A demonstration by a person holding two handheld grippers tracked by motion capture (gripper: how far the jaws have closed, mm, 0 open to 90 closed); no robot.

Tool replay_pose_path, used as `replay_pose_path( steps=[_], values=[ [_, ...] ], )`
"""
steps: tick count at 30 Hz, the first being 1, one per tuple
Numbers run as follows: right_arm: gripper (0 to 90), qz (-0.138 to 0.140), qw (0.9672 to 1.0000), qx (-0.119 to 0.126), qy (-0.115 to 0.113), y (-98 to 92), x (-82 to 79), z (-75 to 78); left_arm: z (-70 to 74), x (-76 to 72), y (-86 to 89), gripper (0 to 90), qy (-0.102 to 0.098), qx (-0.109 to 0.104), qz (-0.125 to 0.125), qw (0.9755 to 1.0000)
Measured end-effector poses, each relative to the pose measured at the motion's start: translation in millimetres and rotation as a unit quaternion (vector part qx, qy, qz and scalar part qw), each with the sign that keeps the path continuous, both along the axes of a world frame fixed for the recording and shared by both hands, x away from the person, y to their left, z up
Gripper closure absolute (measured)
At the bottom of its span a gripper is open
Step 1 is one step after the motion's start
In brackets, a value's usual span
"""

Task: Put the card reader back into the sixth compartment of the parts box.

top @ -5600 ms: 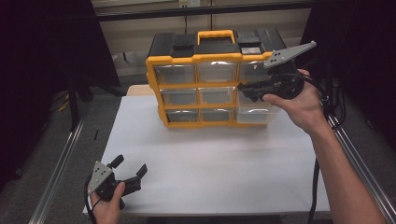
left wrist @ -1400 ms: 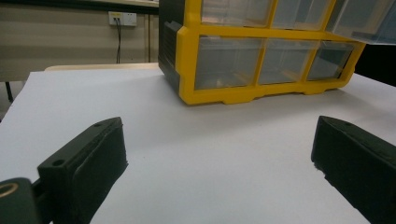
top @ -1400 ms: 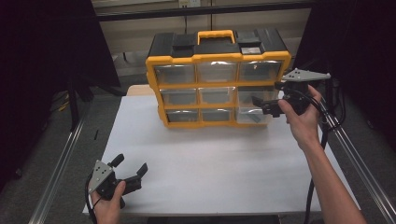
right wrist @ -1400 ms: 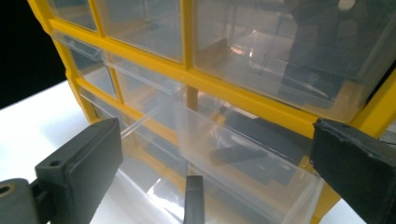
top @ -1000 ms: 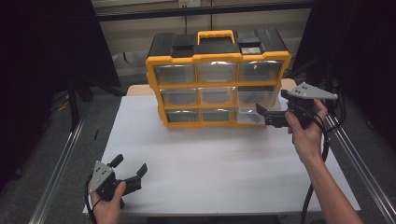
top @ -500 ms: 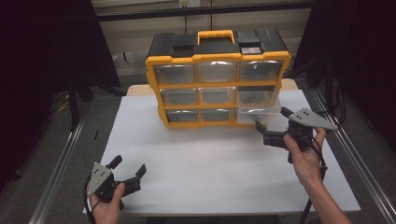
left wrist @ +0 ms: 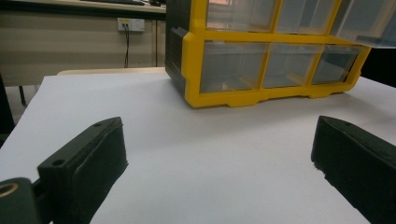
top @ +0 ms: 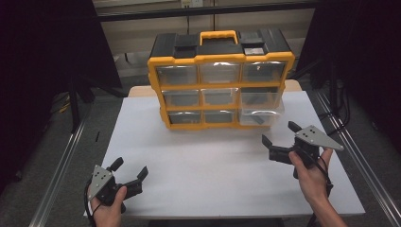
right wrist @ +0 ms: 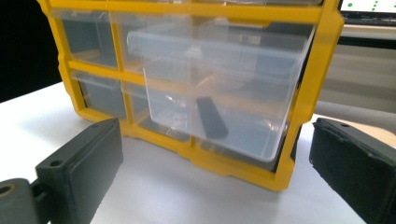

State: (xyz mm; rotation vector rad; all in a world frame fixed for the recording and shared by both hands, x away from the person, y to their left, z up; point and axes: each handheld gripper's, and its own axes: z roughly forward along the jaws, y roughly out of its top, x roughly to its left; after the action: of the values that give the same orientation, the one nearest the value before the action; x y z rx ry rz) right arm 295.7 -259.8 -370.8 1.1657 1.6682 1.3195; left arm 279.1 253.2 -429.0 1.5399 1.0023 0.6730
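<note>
The pulled-out clear drawer [right wrist: 210, 107] sits just ahead of the right hand-held gripper [top: 280, 141], jaws spread, holding nothing.

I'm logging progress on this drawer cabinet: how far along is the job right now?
Done: the bottom-right drawer of the cabinet stands pulled out, a dark flat piece lying inside. In hand: nothing; the right gripper hangs open before it, the left gripper open near the table's front edge. Left: probably taking that piece out.
</note>
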Motion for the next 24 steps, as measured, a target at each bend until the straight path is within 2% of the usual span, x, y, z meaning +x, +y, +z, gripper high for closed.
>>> replay_pose_path(
  steps=[3,8,12,17,22,24],
  values=[
    [2.6,0.007,1.0,0.002,0.004,-0.9,-1.6,-4.0,0.2,-0.2,-1.4,3.2,-0.005,-0.005,0.004,1.0],
    [2.3,-0.005,1.0,0.003,0.004,-3.2,-6.9,-14.7,0.2,-0.6,-2.3,3.2,-0.01,-0.005,0.008,0.9999],
    [0.2,-0.013,0.9999,0.006,0.004,-4.6,-12.6,-22.7,0.1,-1.0,-2.2,3.2,-0.008,-0.007,0.009,0.9999],
    [0.8,-0.004,1.0,0.003,0.004,-8.5,-20.0,-33.8,-0.2,-1.7,-1.4,3.2,-0.008,-0.005,0.015,0.9998],
    [0.4,-0.013,0.9998,0.013,-0.005,-13.5,-30.9,-46.0,-1.1,-1.3,-1.6,3.1,-0.006,-0.008,0.017,0.9998],
    [0.4,-0.013,0.9998,0.016,0.003,-16.5,-34.7,-54.3,-1.2,-1.4,-1.6,3.1,-0.005,-0.007,0.015,0.9998]
  ],
)
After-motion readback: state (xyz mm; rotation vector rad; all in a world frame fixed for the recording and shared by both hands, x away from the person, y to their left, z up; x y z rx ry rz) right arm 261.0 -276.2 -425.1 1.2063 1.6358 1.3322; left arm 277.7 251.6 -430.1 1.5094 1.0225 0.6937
